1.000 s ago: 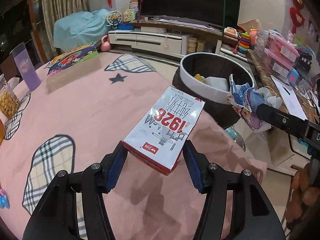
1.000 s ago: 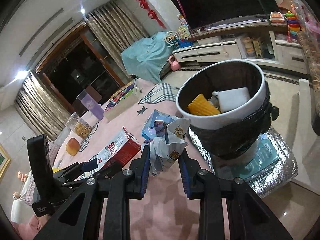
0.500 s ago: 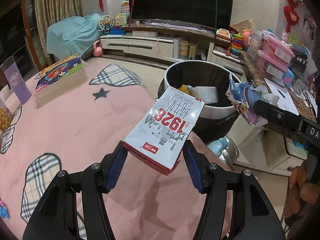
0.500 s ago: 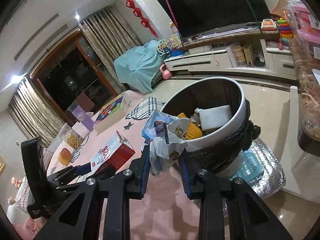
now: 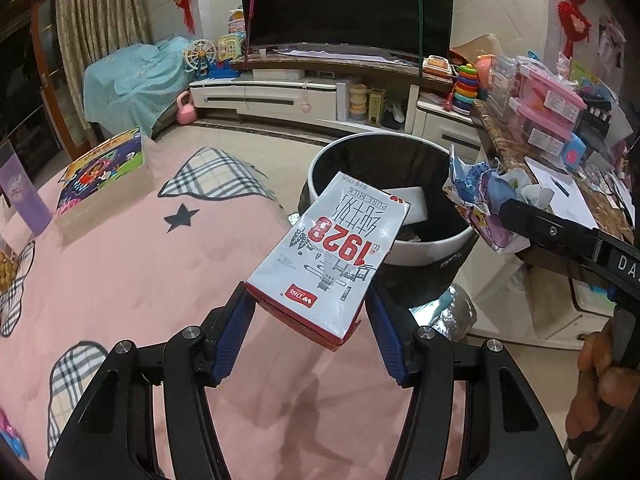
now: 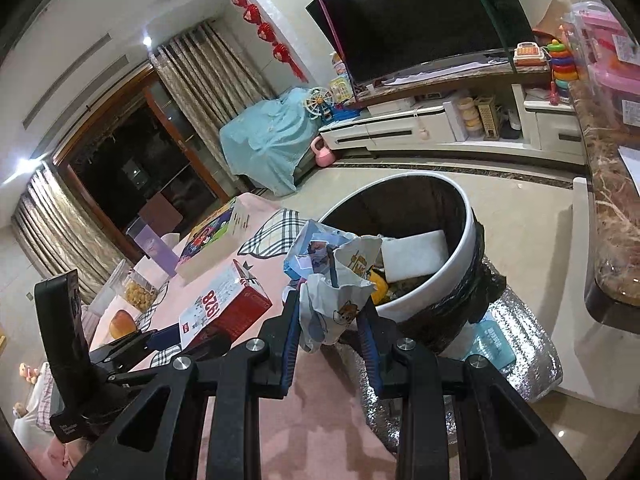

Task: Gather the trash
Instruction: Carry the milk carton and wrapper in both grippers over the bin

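Blue-padded jaws of the left gripper (image 5: 306,316) are pinching the lower end of a milk carton (image 5: 332,254), one pad pressing on each side, so the carton is sticking forward and up from between them with its far end reaching over the near rim of the trash bin (image 5: 430,246). Beside it, the right gripper (image 6: 332,330) is clamping a crumpled snack wrapper (image 6: 340,284) between its own blue pads; the wrapper's open top is flaring above the jaws and is sitting just short of the bin's white rim in the right wrist view. Both pieces of trash are being carried in the air, above the edge of the desk's pink cloth (image 5: 132,264) and close to the bin, so the step in hand looks like the delivery to the bin. Next, each gripper probably needs to be pushing a little farther forward until its load is hanging fully over the dark opening, and only then spreading its jaws; letting go early risks the carton tipping on the rim and falling outside. Deeper in the bin, a white block (image 6: 416,254) and something yellow are already lying.
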`<state>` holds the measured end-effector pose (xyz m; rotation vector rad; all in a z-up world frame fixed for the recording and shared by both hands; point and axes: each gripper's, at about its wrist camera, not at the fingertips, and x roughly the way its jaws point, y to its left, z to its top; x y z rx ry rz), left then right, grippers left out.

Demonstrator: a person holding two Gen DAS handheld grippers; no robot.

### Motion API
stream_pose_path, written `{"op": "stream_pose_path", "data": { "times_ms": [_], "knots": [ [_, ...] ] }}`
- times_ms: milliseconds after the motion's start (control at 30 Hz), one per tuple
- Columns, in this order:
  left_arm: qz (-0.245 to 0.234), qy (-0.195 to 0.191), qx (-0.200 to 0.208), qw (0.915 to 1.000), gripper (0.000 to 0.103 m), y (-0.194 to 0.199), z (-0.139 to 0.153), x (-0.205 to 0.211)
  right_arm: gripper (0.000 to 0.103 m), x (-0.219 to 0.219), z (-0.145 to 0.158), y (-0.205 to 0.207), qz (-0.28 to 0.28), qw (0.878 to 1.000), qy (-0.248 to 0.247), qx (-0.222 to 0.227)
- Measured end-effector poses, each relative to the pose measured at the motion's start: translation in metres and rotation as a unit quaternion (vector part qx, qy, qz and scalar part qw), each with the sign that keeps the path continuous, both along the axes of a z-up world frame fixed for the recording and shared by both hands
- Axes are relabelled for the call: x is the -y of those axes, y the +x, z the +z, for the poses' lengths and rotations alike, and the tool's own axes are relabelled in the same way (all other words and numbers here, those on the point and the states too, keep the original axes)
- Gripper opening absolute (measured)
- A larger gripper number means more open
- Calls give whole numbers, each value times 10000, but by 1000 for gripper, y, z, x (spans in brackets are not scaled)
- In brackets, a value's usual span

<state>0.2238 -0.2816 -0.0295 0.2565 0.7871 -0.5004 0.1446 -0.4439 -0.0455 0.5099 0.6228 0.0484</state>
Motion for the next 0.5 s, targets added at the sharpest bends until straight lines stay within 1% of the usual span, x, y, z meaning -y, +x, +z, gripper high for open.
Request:
{"op": "stream_pose_path", "data": {
  "times_ms": [500],
  "knots": [
    [-88,50,-33,9999,58,23,-2,18,30,6,1,17,-58,9999,-80,-34]
  ]
}}
